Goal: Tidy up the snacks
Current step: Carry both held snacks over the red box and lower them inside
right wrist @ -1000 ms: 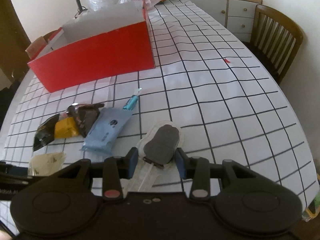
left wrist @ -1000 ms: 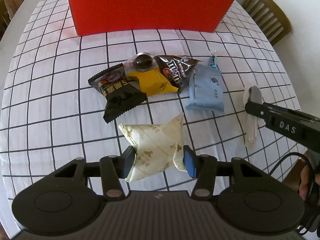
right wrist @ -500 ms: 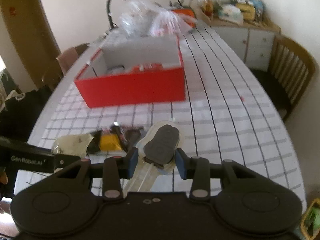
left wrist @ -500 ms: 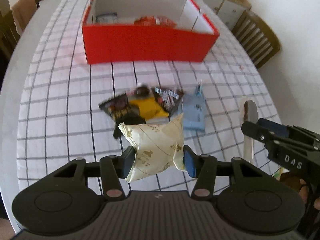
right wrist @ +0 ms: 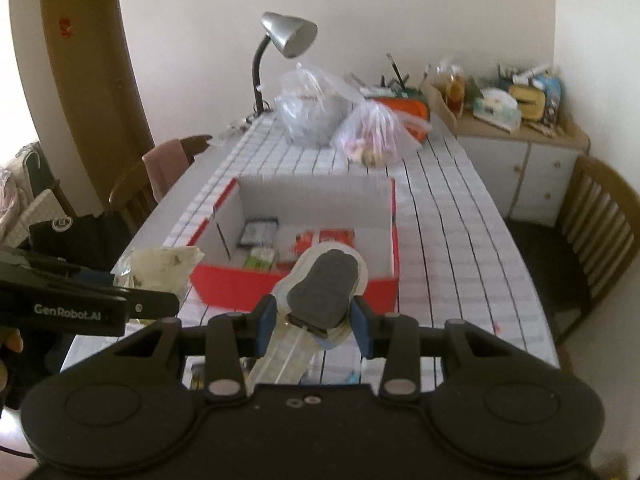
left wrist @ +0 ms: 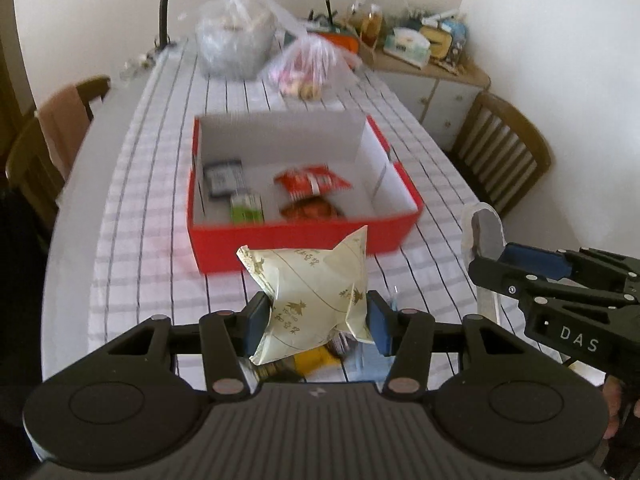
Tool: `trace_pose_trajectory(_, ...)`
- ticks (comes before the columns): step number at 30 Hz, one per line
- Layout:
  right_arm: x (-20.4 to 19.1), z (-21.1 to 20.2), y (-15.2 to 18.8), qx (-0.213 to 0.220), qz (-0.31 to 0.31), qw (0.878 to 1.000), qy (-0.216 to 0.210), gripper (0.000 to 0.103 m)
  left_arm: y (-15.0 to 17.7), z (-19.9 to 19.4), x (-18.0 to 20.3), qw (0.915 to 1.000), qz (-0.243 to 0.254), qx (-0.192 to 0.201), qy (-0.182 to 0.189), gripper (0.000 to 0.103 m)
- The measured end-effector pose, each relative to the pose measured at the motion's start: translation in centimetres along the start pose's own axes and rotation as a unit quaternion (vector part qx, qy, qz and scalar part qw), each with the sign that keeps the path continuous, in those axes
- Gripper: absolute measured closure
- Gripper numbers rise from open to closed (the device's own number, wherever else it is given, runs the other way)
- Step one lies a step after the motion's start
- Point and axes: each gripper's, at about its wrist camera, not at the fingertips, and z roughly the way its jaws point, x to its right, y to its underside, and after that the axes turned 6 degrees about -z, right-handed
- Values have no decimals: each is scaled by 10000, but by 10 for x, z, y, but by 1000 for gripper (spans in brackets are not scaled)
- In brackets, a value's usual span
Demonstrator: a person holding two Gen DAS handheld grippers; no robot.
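Both grippers risen — cream packet (left wrist: 316, 292), clear packet (right wrist: 320, 296) clamped.

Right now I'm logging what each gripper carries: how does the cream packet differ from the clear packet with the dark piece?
The cream packet is opaque, puffy and printed with gold patterns; the clear packet is see-through, flat and long, showing a dark piece inside. The left gripper clamps the cream packet, and the right gripper clamps the clear one. Both are held off the table, in front of the red box.

- It was a home dining room.
- A checked-cloth table (right wrist: 460, 216) stood among wooden chairs (right wrist: 600, 216).
- A lamp (right wrist: 288, 36) and cluttered sideboard (right wrist: 532, 152) stood behind.
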Motion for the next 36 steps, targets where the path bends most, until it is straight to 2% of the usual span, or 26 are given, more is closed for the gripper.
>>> trace_pose_trajectory(10, 14, 43, -55, 136, -386, 9990, 185, 64, -65, 18, 1, 9990, 66, 301, -311, 52)
trace_pose_trajectory(16, 32, 88, -73, -50, -470, 9984, 300, 64, -98, 47, -3, 9981, 77, 287, -547, 52)
trace_pose_trajectory(25, 46, 153, -81, -444, -500, 9977, 127, 64, -130, 119, -23, 9959, -181, -251, -852, 52)
trace_pose_trajectory(36, 50, 218, -85, -941, -541, 9933, -390, 64, -146, 185, -34, 9902, -256, -882, -1053, 51)
